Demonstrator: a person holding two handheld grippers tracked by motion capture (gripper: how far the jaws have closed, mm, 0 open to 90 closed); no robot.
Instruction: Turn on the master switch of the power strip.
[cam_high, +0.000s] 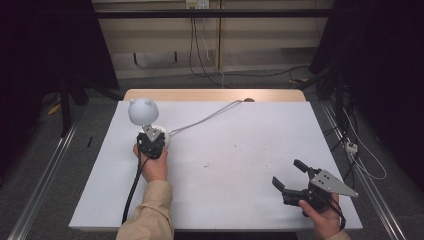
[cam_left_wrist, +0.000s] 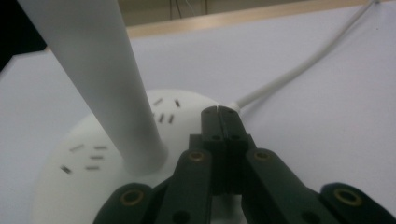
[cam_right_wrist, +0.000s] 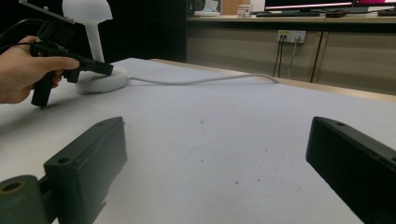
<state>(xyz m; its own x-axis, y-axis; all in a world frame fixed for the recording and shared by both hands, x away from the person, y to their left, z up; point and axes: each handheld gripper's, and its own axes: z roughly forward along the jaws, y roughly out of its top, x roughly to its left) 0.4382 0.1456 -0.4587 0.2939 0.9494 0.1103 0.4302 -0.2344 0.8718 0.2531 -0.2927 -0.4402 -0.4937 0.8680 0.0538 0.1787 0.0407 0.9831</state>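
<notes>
A white lamp (cam_high: 144, 120) stands at the far left of the white tabletop (cam_high: 235, 165), its rounded head with two small ear-like bumps on a plain stem that rises from a round, flat base. In the high view most of that base is hidden behind the left hand-held gripper (cam_high: 157, 137) and the left hand (cam_high: 152, 165) holding it. The left gripper view shows the base (cam_left_wrist: 84, 163) close up, with small groups of short slots in its top and the stem (cam_left_wrist: 102, 79) running out of the top of the picture, so the head is cut off there. In that view the two black jaws are pressed flat together with nothing between them, their tips over the far edge of the base — whether they touch it I cannot tell. A white cord (cam_high: 210, 117) leaves the base and runs across the tabletop to its far edge.

The right hand-held gripper (cam_high: 291, 176) is held near the front right corner, well apart from the lamp, in the right hand (cam_high: 322, 217), which is partly cut off by the bottom edge. Its jaws stand wide apart, released, with bare tabletop between them. In the right gripper view the lamp (cam_right_wrist: 95, 46) sits far off at the upper left, with the left hand-held gripper (cam_right_wrist: 105, 70) reaching over its base. Faint dark specks mark the middle of the tabletop.
</notes>
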